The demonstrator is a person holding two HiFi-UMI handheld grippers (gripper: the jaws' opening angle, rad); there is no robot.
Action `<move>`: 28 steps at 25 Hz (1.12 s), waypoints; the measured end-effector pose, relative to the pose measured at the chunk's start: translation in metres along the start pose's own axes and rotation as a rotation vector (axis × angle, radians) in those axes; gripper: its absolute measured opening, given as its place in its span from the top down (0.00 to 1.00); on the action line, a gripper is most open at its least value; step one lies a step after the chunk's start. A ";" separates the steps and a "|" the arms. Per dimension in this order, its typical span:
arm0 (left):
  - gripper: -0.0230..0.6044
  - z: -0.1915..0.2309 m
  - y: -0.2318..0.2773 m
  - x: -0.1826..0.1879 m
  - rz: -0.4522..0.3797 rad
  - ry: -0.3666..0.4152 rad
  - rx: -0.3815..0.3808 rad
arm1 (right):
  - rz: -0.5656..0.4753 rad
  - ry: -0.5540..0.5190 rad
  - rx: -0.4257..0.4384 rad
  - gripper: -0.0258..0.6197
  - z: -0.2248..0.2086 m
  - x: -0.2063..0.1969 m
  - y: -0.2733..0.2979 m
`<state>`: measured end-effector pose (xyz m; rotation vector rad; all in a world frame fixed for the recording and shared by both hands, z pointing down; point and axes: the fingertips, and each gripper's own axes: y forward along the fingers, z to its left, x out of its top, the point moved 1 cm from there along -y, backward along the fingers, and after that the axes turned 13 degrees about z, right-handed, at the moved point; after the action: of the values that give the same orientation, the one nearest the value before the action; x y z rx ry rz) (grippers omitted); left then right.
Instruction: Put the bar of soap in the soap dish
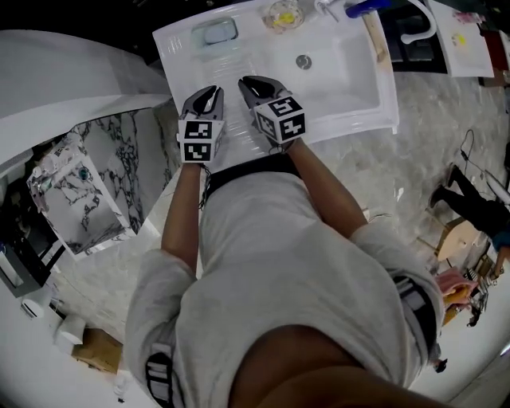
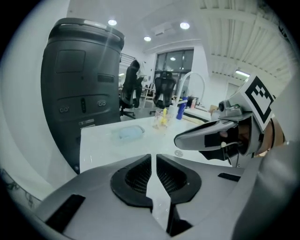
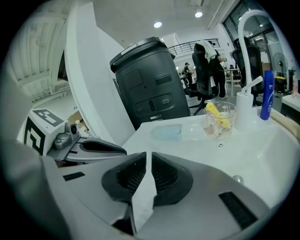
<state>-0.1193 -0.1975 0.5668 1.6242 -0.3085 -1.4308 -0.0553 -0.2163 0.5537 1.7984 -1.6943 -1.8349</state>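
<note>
A pale blue bar of soap (image 1: 217,32) lies in the soap dish (image 1: 196,38) on the white sink's far left corner. It also shows ahead in the left gripper view as the soap (image 2: 128,133) and in the right gripper view as the soap (image 3: 167,131). My left gripper (image 1: 209,92) and right gripper (image 1: 253,82) hover side by side over the sink's near part, well short of the dish. The left gripper (image 2: 153,157) is shut with nothing between its pads. The right gripper (image 3: 148,154) is shut and holds nothing either.
A glass cup with something yellow inside (image 1: 283,14) stands at the sink's back, beside a white faucet (image 3: 243,28) and a blue bottle (image 3: 267,93). The drain (image 1: 304,61) sits in the basin (image 1: 351,76). A black bin (image 2: 79,84) stands behind the sink.
</note>
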 end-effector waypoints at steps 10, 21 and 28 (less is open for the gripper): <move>0.92 -0.038 -0.033 -0.009 -0.049 -0.012 -0.026 | -0.017 0.000 -0.076 0.96 0.016 -0.027 -0.044; 0.93 -0.068 -0.048 0.010 -0.072 -0.084 0.004 | -0.028 -0.078 -0.136 0.96 -0.001 -0.032 -0.085; 0.93 -0.099 -0.040 0.028 -0.084 -0.164 0.013 | -0.044 -0.110 -0.133 0.96 -0.028 -0.036 -0.114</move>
<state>-0.0382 -0.1496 0.5082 1.5485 -0.3475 -1.6332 0.0451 -0.1645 0.5062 1.7264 -1.5354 -2.0474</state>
